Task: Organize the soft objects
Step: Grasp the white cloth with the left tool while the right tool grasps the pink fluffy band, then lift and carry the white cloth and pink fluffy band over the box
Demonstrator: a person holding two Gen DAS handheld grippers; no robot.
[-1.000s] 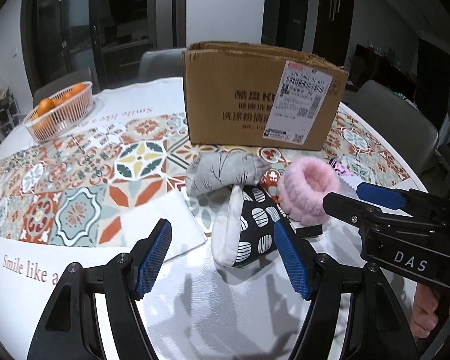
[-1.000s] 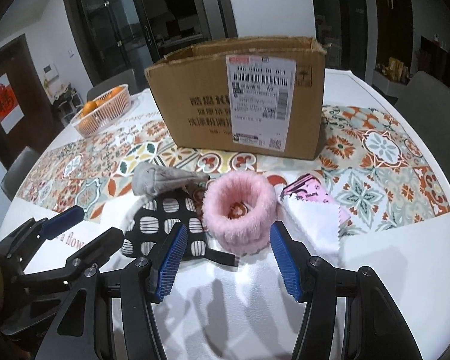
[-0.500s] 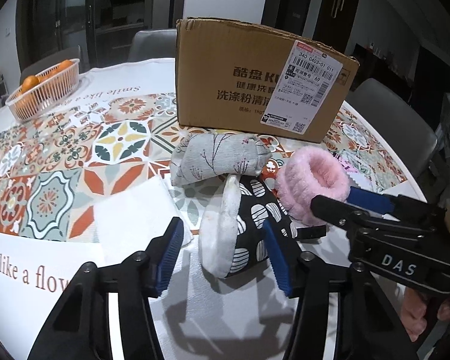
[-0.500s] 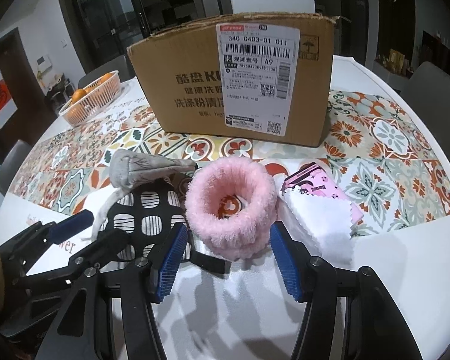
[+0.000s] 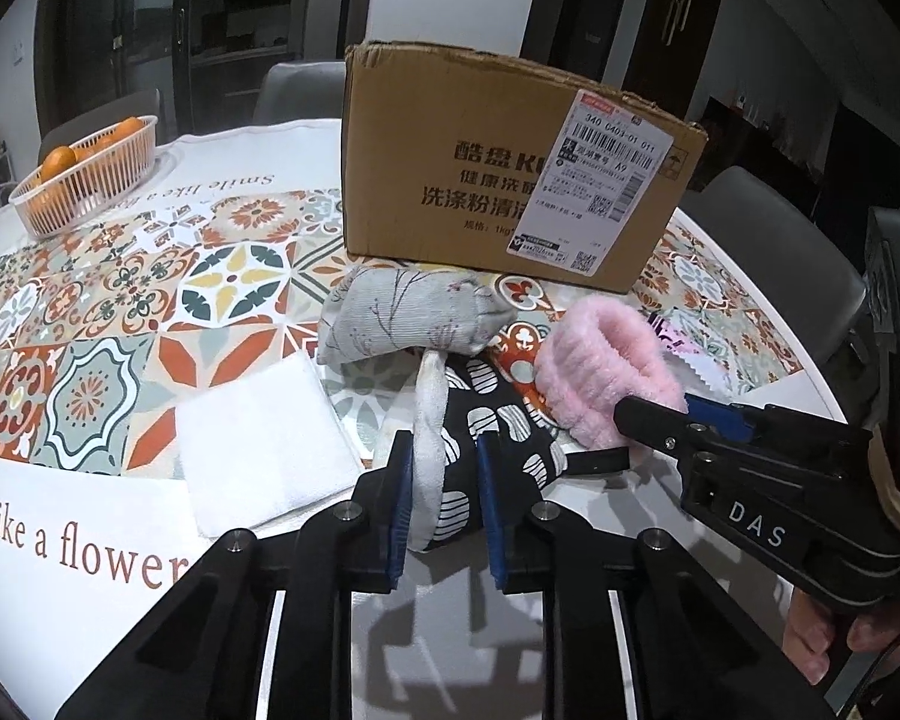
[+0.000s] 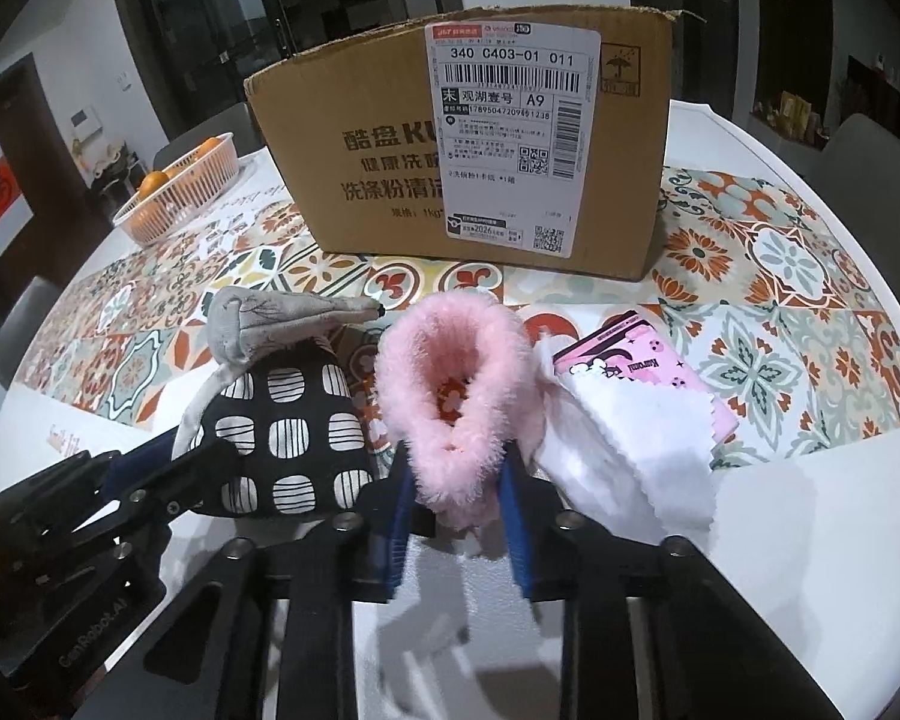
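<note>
A: Left wrist view first; the left gripper (image 5: 444,492) has its jaws closing, and the black-and-white patterned pouch (image 5: 480,450) already sits between the blue pads, its pale edge squeezed upright; I read that as a grip on the near end.

B: And its long axis?

A: It runs away from the claw, near to far, toward the grey floral pouch (image 5: 408,318) that lies crosswise at its far end; the cardboard box (image 5: 486,174) stands farther still, straight ahead.

B: Right wrist view agrees; the right gripper (image 6: 456,504) is closing too, pinching the near rim of the pink fluffy band (image 6: 456,396), which stands on the table (image 6: 780,540) with its opening facing up and forward.

A: So each claw has its own piece; the band lies just right of the patterned pouch, nearly touching.

B: Likely both lift and go forward over the box wall; the box is dead ahead of either hand, neither clearly nearer.
</note>
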